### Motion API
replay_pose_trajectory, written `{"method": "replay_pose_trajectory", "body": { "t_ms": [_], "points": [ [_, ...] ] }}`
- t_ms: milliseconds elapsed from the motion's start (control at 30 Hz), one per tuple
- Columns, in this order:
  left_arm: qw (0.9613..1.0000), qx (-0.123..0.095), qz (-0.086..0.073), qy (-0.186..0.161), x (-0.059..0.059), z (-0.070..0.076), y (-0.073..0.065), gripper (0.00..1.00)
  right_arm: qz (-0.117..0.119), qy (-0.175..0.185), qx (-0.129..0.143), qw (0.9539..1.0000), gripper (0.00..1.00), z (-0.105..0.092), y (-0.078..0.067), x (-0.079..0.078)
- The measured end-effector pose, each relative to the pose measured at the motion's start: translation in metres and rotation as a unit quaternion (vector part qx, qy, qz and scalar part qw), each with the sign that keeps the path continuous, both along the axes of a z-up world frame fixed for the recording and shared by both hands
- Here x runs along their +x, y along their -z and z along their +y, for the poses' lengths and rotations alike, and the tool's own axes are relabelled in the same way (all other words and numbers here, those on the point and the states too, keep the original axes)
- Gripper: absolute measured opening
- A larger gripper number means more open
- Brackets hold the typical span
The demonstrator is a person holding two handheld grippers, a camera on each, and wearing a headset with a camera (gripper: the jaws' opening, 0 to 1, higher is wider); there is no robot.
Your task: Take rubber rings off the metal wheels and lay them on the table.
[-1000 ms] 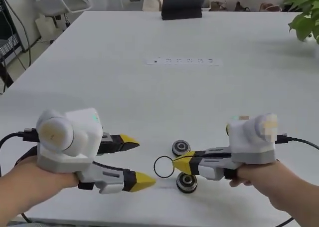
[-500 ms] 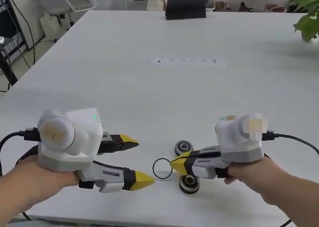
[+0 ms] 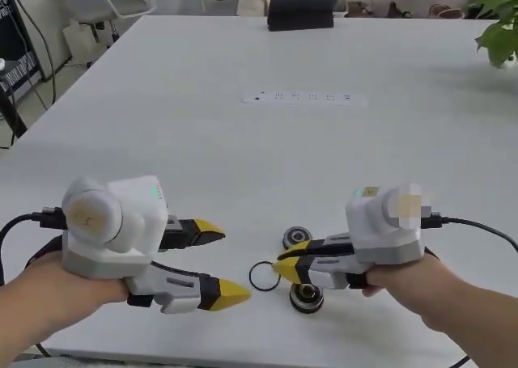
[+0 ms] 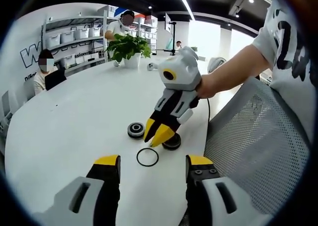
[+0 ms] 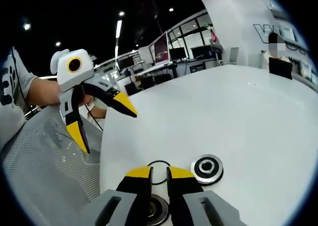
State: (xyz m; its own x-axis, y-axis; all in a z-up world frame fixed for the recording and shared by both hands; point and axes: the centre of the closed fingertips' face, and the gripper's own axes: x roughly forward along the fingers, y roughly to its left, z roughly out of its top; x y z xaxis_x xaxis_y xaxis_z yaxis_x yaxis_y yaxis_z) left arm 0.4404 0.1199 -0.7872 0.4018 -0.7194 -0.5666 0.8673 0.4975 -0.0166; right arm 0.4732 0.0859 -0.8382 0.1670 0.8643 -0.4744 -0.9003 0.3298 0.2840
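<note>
In the head view the left gripper (image 3: 218, 260) sits at the lower left of the frame. The left hand (image 3: 36, 291) holds it from behind, with the forearm running in from the bottom-left corner. The tool lies roughly level and points toward the centre of the frame. Its jaws are spread wide, one yellow tip above the other, and nothing is between them.

The right gripper (image 3: 283, 264) comes in from the lower right, held low over the white table (image 3: 243, 158) by the right hand (image 3: 405, 283). It points toward the lower centre of the frame, facing the other tool. Its yellow-tipped jaws are drawn almost together (its own view shows just a narrow slit between them), and I see nothing held in them.

A loose black rubber ring (image 3: 261, 276) lies flat on the table at the lower centre, between the two grippers and just beside the right gripper's tips. In the left gripper view it lies just ahead of the gap between that tool's open jaws.

Two metal wheels lie on their sides close by. The upper wheel (image 3: 296, 238) is just above the right gripper's jaws in the head view, apart from the ring. The lower wheel (image 3: 307, 299) lies just below the same jaws, and in the right gripper view it shows through the slit between them. Each wheel has a dark outer band, but I cannot tell whether that band is a rubber ring.

Farther up the table lies a white power strip (image 3: 303, 99), and the leaves of a potted plant (image 3: 498, 28) show at the upper right corner.
</note>
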Motion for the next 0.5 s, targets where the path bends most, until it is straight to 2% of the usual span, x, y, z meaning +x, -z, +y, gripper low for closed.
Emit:
{"method": "replay_pose_trajectory", "body": {
  "t_ms": [100, 333, 500],
  "points": [
    [1.0, 0.0, 0.0, 0.001, 0.0, -0.001, 0.0, 0.5, 0.005, 0.006, 0.013, 0.9999, 0.11, 0.0, -0.004, -0.001],
    [0.9999, 0.004, -0.002, 0.01, -0.001, -0.006, -0.001, 0.49, 0.0, 0.015, 0.025, 0.9996, 0.13, -0.006, -0.01, -0.003],
    [0.9999, 0.005, -0.001, 0.016, 0.0, -0.009, 0.0, 0.49, -0.004, 0.028, 0.043, 0.9987, 0.16, -0.012, -0.021, 0.0]
  ]
}}
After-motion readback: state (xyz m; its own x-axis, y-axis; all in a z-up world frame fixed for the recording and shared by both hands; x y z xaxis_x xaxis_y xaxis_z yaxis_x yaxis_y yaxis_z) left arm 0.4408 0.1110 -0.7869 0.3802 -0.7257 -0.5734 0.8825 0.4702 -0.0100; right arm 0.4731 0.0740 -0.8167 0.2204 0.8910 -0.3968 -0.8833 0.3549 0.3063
